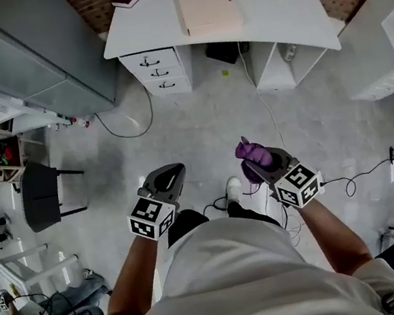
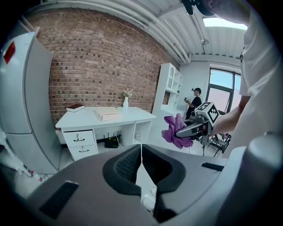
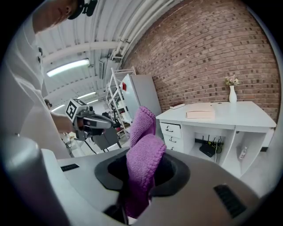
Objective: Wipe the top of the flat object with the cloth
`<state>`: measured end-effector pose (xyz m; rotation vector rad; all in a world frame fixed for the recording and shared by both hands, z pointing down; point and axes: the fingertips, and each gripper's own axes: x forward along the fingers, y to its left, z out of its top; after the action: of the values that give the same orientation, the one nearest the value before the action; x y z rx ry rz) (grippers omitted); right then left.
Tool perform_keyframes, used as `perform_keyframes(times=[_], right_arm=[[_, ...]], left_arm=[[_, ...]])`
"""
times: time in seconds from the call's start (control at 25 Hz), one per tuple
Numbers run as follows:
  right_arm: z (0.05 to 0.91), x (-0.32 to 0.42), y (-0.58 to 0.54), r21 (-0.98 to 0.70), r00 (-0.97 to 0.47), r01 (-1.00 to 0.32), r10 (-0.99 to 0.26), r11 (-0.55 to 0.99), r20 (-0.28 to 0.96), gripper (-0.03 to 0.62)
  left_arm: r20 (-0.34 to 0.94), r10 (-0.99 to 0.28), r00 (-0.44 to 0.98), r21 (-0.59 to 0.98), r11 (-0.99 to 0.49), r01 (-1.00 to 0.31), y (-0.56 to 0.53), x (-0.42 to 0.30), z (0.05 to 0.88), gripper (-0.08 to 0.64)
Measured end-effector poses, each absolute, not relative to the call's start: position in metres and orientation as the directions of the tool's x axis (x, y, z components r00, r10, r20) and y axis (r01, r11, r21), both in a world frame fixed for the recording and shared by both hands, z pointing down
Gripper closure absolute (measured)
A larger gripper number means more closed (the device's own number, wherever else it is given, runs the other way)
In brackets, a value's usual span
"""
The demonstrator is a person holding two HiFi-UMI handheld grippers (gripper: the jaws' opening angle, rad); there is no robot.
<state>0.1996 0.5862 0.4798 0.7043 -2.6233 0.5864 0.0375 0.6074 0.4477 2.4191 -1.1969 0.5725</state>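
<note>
The person stands with both forearms held forward at waist height over the pale floor (image 1: 198, 122). The left tongs (image 1: 172, 174) are closed pad to pad, with nothing between them. The right tongs (image 1: 252, 160), near them and about level, clamp a purple knitted cloth (image 1: 251, 151) that sticks up past their tips. The pale flat rectangular box (image 1: 210, 9) lies around the middle of the white surface (image 1: 292, 12) ahead, well apart from both tongs. Open floor lies between; a grey cabinet (image 1: 42, 52) and a black chair (image 1: 41, 192) stand off to the left
</note>
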Motion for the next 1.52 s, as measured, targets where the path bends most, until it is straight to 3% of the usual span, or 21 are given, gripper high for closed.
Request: perform_keyframes(times=[0.36, 1.04, 1.52], right_arm=[[0.48, 0.184, 0.455, -0.308, -0.806, -0.563, -0.427, 0.767, 0.409, 0.466], [0.462, 0.086, 0.188, -0.243, -0.636, -0.762, -0.623, 0.6, 0.455, 0.466], [0.507, 0.092, 0.011, -0.294, -0.733, -0.663, -0.517, 0.689, 0.442, 0.466]], left_arm=[[0.509, -0.652, 0.562, 0.177, -0.56, -0.809, 0.485, 0.026, 0.463, 0.534], [0.489, -0.491, 0.721, 0.142, -0.771, -0.621, 0.166, -0.064, 0.477, 0.535], [0.555, -0.527, 0.644, 0.144, -0.702, -0.698, -0.02, -0.025, 0.538, 0.535]])
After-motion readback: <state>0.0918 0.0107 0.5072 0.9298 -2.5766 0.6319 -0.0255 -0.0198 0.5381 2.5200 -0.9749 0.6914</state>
